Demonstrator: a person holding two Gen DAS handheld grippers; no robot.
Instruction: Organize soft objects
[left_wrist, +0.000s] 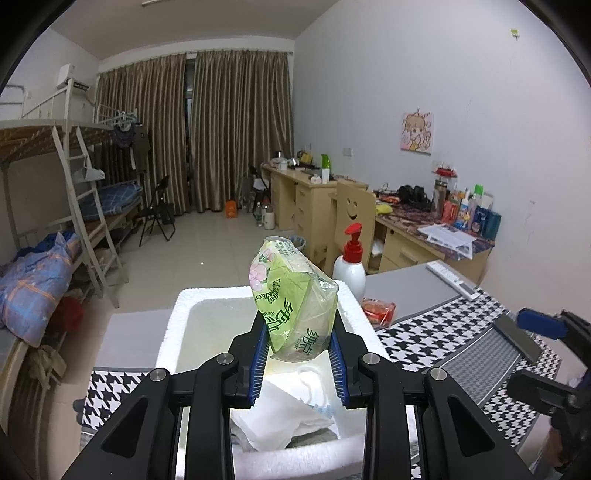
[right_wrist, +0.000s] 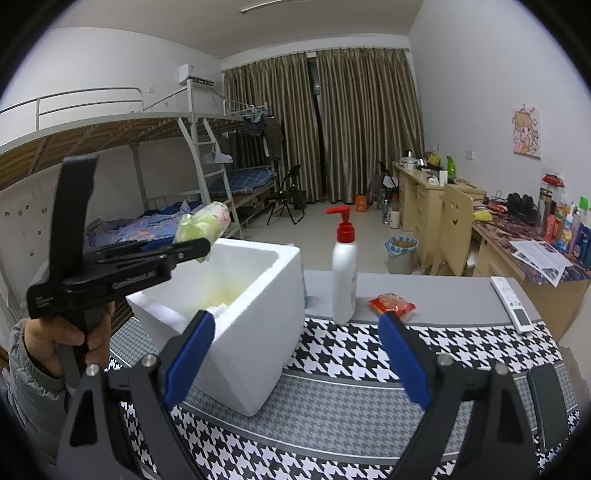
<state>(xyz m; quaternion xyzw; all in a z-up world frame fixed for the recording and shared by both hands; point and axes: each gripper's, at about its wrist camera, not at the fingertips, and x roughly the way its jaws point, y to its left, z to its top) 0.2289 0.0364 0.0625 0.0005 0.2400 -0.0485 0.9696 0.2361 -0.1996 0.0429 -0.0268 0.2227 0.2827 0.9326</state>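
Observation:
My left gripper (left_wrist: 298, 334) is shut on a green tissue pack (left_wrist: 291, 299) and holds it upright above the open white foam box (left_wrist: 177, 325). White tissue and a face mask (left_wrist: 295, 410) lie inside the box. In the right wrist view the left gripper (right_wrist: 195, 247) holds the green pack (right_wrist: 203, 221) over the foam box (right_wrist: 258, 332). My right gripper (right_wrist: 295, 350) is open and empty, above the houndstooth cloth just right of the box. A red soft packet (right_wrist: 392, 304) lies on the table beyond it, and also shows in the left wrist view (left_wrist: 378, 310).
A white pump bottle with a red top (right_wrist: 344, 275) stands right behind the box. A white remote (right_wrist: 511, 304) lies at the table's far right. A black-and-white houndstooth cloth (right_wrist: 351, 369) covers the near table. Desks, a chair and bunk beds stand beyond.

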